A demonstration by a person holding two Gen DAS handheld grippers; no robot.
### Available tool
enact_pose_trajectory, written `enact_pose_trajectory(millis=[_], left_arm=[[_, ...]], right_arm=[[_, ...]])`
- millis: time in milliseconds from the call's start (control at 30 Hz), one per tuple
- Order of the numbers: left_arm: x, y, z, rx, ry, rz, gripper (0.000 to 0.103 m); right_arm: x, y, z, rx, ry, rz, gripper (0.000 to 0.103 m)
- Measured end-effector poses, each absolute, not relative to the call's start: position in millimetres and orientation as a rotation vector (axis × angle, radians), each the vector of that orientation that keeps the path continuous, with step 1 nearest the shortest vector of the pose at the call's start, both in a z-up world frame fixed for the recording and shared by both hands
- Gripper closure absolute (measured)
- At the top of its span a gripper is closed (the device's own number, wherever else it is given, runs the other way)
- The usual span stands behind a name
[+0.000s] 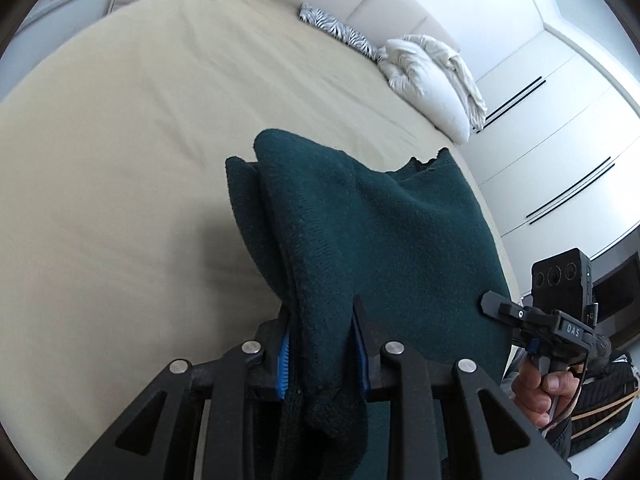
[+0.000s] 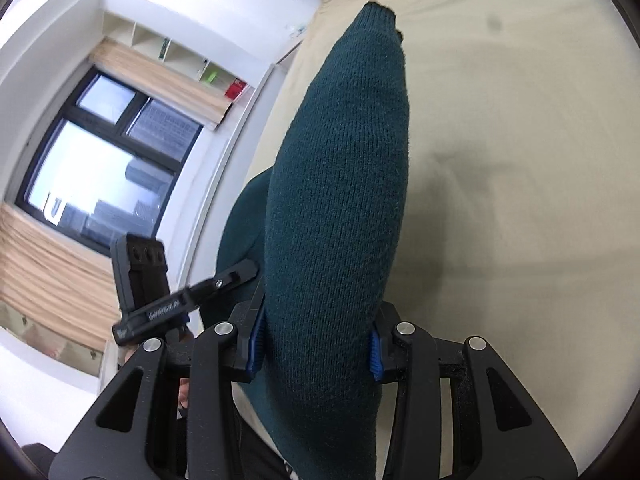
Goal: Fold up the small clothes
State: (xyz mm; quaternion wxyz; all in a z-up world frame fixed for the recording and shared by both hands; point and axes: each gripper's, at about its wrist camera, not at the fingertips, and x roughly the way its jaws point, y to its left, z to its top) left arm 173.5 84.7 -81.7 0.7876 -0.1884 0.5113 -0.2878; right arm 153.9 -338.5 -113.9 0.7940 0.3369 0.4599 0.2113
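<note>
Bed point(image 1: 100, 152): we see the cream sheet fill both views.
Window point(image 2: 100, 160): right wrist view only.
Pillow point(image 1: 424, 88): white, by the headboard, left wrist view only.
Green knit garment point(image 1: 380, 232): held up over the bed, bunched between both tools.
Left gripper point(image 1: 322, 344): pinching a thick fold of the garment.
Right gripper point(image 2: 316, 344): clamped on the knit too; its hand point(image 1: 540, 388) shows only from the left.

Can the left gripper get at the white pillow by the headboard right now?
Probably not. The left gripper has its jaws shut on the dark green knit garment, which the right gripper also grips. The white pillow lies far across the cream bed sheet; the way is open, but the gripper is occupied.
</note>
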Motion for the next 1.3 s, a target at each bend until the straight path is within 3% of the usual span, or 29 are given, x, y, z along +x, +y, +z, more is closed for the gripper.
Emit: enact_pose_trajectory(millis=[133, 200, 267, 500, 667, 800, 967, 1033, 1200, 1300], left_arm=[[152, 61, -142, -0.365, 1.212, -0.535, 0.071], [146, 62, -154, -0.413, 1.171, -0.530, 0.066], [143, 63, -150, -0.424, 1.149, -0.528, 0.065], [142, 71, -127, -0.393, 1.135, -0.478, 0.063], [125, 70, -71, -0.258, 0.945, -0.449, 0.064], [133, 42, -47, -0.189, 0.846, -0.520, 0.050], [167, 15, -106, -0.137, 0.986, -0.474, 0.051], [172, 16, -136, -0.117, 1.003, -0.447, 0.057], [172, 31, -140, -0.206, 0.956, -0.483, 0.058], [169, 41, -142, -0.244, 0.951, -0.476, 0.066]], right_arm=[[124, -356, -167, 0.749, 1.056, 0.385, 0.065], [114, -371, -216, 0.826, 1.106, 0.316, 0.061], [101, -385, -229, 0.952, 1.005, 0.382, 0.061], [67, -385, -188, 0.814, 0.965, 0.194, 0.054], [55, -386, -138, 0.712, 0.846, 0.172, 0.052], [82, -365, -124, 0.665, 0.838, 0.239, 0.052], [147, -362, -145, 0.621, 0.948, 0.211, 0.054], [165, -364, -168, 0.612, 1.000, 0.169, 0.056], [179, -345, -168, 0.457, 0.990, 0.154, 0.054], [194, -347, -173, 0.437, 1.004, 0.158, 0.054]])
